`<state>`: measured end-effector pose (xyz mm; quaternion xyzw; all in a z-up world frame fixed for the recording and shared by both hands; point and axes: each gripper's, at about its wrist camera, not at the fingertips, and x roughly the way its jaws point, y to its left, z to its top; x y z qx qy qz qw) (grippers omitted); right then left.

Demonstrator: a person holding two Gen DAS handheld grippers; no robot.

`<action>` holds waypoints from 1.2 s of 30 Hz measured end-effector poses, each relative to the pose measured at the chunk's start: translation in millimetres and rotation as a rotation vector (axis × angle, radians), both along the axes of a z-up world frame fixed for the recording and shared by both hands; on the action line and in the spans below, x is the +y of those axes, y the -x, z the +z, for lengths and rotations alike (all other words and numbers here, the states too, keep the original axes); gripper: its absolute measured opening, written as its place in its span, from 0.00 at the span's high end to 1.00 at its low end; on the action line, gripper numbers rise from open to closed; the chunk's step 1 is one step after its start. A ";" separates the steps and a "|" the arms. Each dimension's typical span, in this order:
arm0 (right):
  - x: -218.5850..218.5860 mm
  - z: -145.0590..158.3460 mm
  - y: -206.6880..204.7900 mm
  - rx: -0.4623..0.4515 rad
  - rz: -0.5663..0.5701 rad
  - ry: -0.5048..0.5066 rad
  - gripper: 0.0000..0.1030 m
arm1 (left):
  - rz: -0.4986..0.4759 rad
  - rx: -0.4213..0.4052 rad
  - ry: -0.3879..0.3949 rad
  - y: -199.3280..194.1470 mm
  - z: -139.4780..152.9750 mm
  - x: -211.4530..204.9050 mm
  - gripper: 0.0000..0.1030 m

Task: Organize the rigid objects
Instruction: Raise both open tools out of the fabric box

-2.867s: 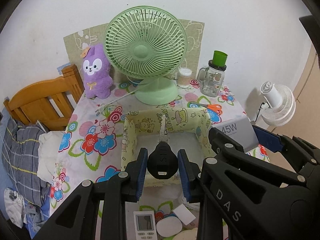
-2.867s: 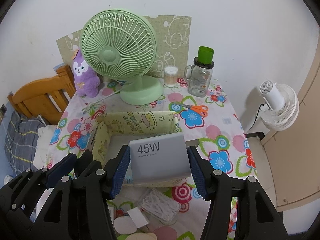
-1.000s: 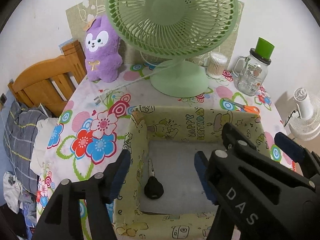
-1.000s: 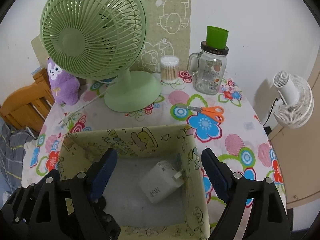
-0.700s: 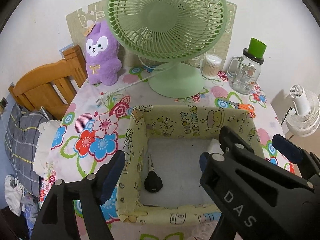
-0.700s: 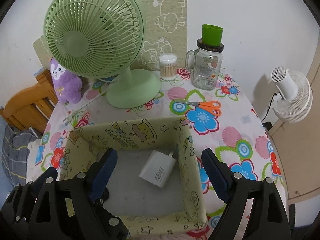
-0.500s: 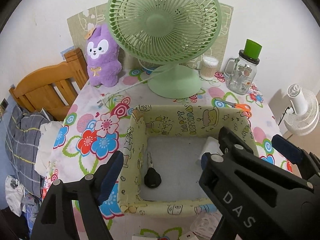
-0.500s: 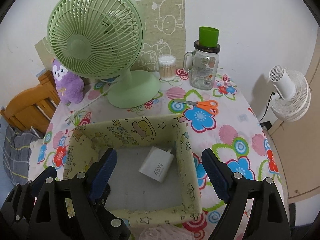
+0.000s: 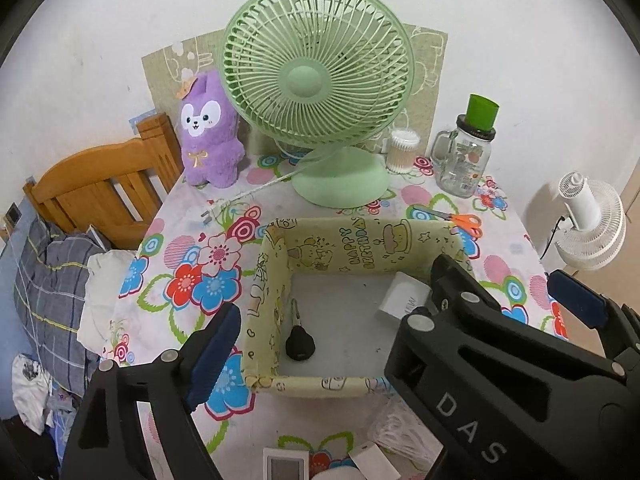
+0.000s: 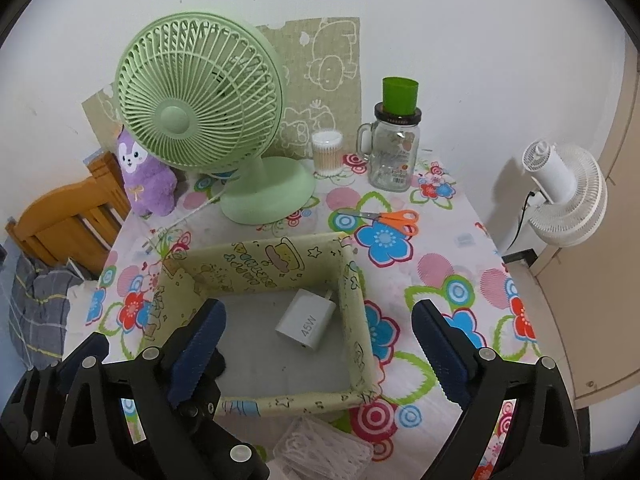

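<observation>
A black-headed key point(image 9: 299, 342) lies on the floor of the yellow-green cartoon-print box point(image 9: 272, 276), by its left wall. The white 45W charger point(image 10: 306, 320) lies flat near the box's right wall point(image 10: 354, 312); the charger point(image 9: 402, 298) also shows in the left wrist view. My left gripper point(image 9: 328, 312) hovers above the box's near half, its jaws opening with nothing between them. My right gripper point(image 10: 320, 354) hangs over the box's near right part, its jaws also opening and holding nothing.
Behind the box stand a green desk fan point(image 9: 320, 80), a purple plush point(image 9: 208, 136), a cotton-swab tub point(image 10: 327, 148) and a glass jar with a green cup point(image 10: 394, 152). Orange scissors point(image 10: 394, 218) lie right of the fan. A clear box of small white items point(image 10: 324, 452) sits at the table's front edge.
Both grippers have drawn back and up from the box and spread wider. The key and the charger they held earlier now lie inside the box.
</observation>
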<state>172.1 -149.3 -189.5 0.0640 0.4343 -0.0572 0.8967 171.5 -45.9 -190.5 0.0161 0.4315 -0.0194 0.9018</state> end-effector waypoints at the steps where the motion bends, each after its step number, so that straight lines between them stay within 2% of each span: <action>1: -0.1 1.2 1.8 -0.002 0.000 0.001 0.06 | -0.001 -0.002 0.001 2.1 1.3 0.0 0.14; 36: 3.0 45.9 71.7 -0.028 0.018 0.019 0.06 | -0.017 -0.037 0.014 73.4 39.6 3.0 0.11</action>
